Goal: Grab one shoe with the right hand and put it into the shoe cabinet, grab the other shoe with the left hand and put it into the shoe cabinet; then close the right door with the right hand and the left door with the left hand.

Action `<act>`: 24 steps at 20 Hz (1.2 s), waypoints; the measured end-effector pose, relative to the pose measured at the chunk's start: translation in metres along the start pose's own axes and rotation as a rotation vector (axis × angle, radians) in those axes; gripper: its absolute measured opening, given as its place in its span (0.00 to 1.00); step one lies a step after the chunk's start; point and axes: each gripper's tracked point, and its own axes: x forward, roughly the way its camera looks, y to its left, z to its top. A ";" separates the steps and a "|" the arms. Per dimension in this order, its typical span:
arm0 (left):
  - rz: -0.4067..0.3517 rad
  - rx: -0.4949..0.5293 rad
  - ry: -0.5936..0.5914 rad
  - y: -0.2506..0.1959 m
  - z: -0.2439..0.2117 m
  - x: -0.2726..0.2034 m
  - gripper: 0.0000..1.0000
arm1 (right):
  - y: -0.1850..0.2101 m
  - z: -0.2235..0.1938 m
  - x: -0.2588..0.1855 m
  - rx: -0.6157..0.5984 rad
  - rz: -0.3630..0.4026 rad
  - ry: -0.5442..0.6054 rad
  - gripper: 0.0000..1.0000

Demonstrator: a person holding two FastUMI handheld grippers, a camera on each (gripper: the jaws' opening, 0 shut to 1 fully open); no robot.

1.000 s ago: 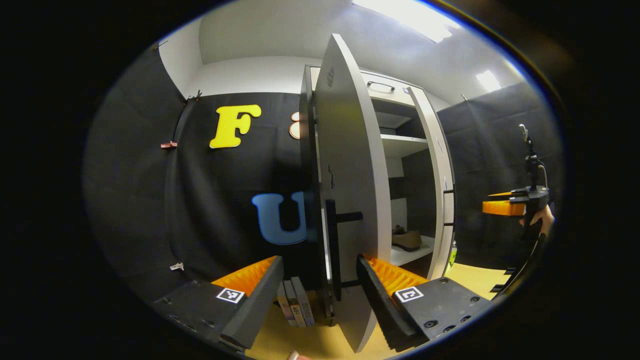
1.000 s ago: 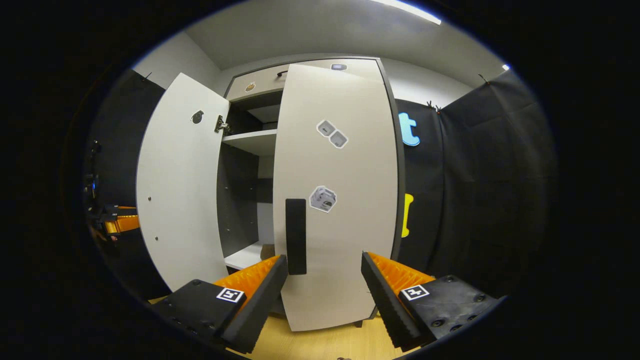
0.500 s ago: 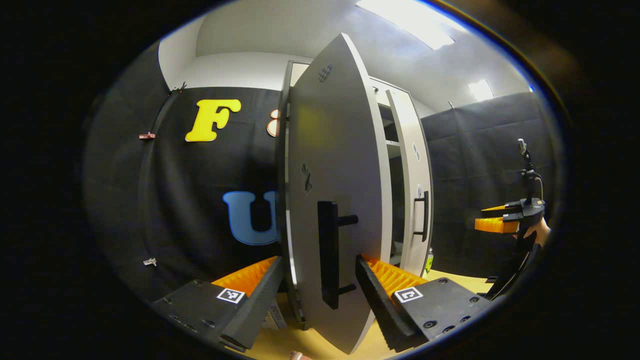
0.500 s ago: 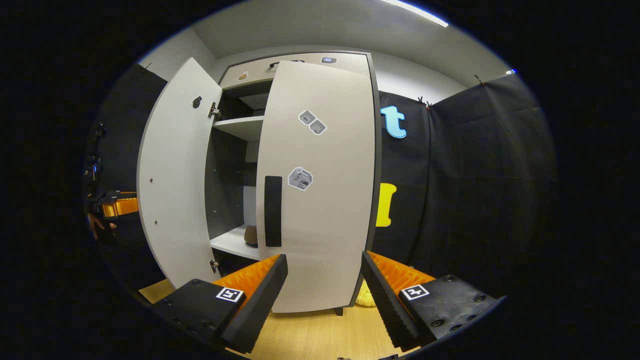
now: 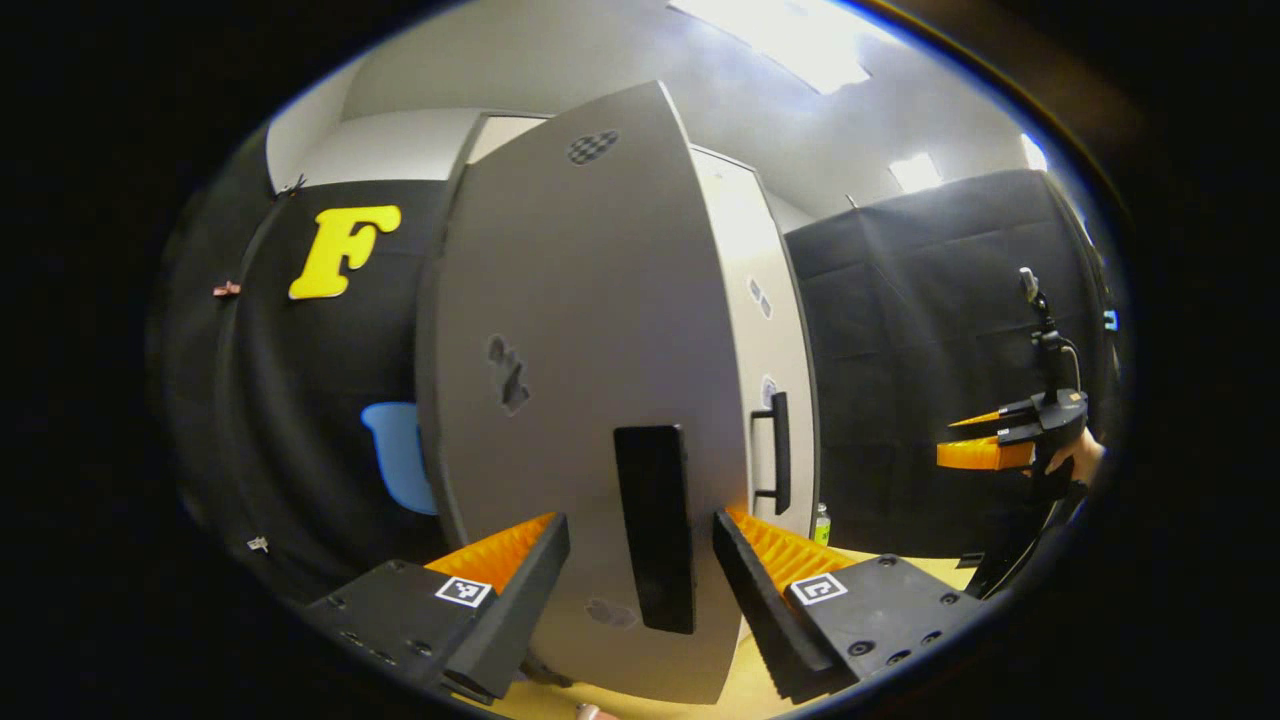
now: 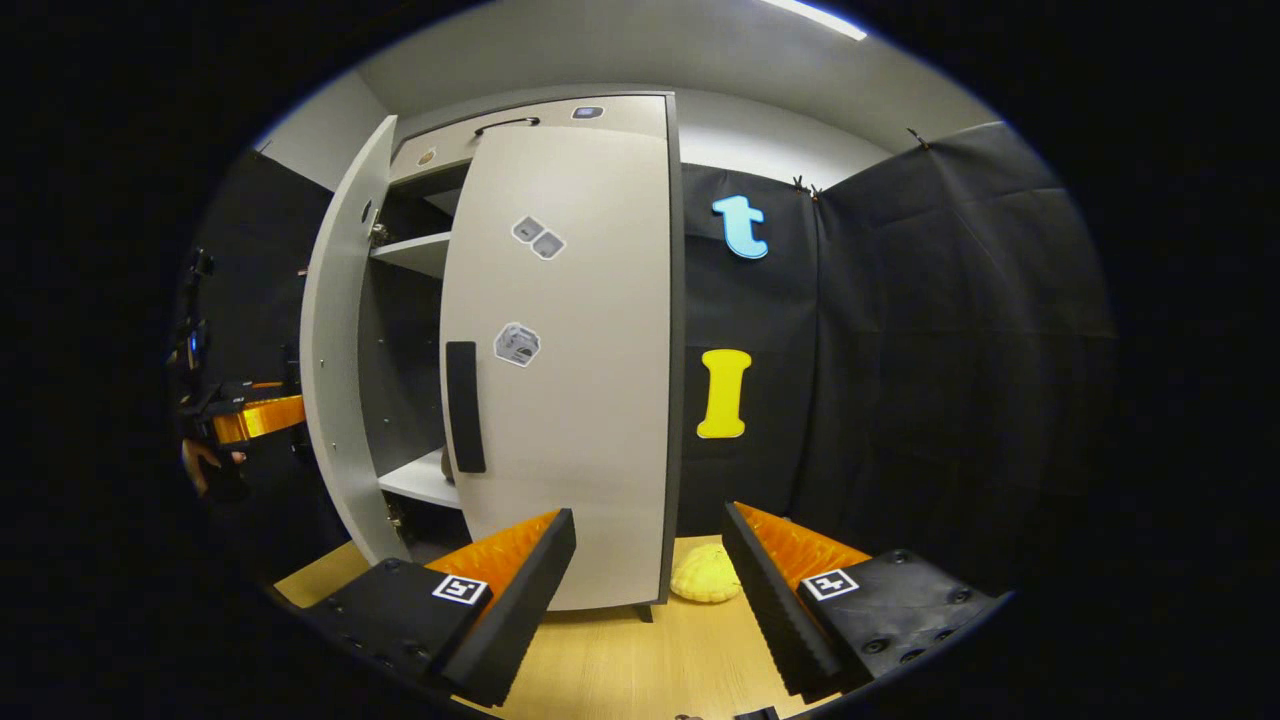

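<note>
In the left gripper view, your left gripper (image 5: 640,580) hangs with its jaws apart and nothing between them, the left door (image 5: 570,400) dead ahead at 12 o'clock. Its black handle (image 5: 655,525) sits right between your fingers, likely so you can push the panel home (it looks partly swung in, not yet flush). At 1 o'clock the right door (image 5: 770,360) looks shut, and at 3 o'clock your right gripper (image 5: 985,450) waits well apart.

In the right gripper view, the right gripper (image 6: 650,590) is also spread wide and empty, backed off from the cabinet (image 6: 560,110). At 11 o'clock a gap shows between the doors, with the shelf (image 6: 420,480) inside. A brown bit there may be a shoe; you cannot tell. A yellow lump (image 6: 705,578) lies on the floor (image 6: 650,660) at 12 o'clock
</note>
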 end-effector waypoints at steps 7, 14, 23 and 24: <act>0.040 -0.153 -0.030 -0.008 -0.002 0.055 0.93 | -0.060 -0.007 -0.014 0.005 -0.076 0.029 0.98; 0.103 -0.142 -0.034 -0.009 -0.003 0.089 0.93 | -0.064 -0.013 -0.007 0.016 -0.034 0.051 0.98; 0.208 -0.105 -0.032 -0.006 0.013 0.017 0.98 | -0.018 0.000 0.015 0.039 0.137 0.024 0.98; 0.232 -0.098 -0.028 -0.004 0.014 -0.002 0.97 | -0.010 0.000 0.018 0.043 0.159 0.024 0.98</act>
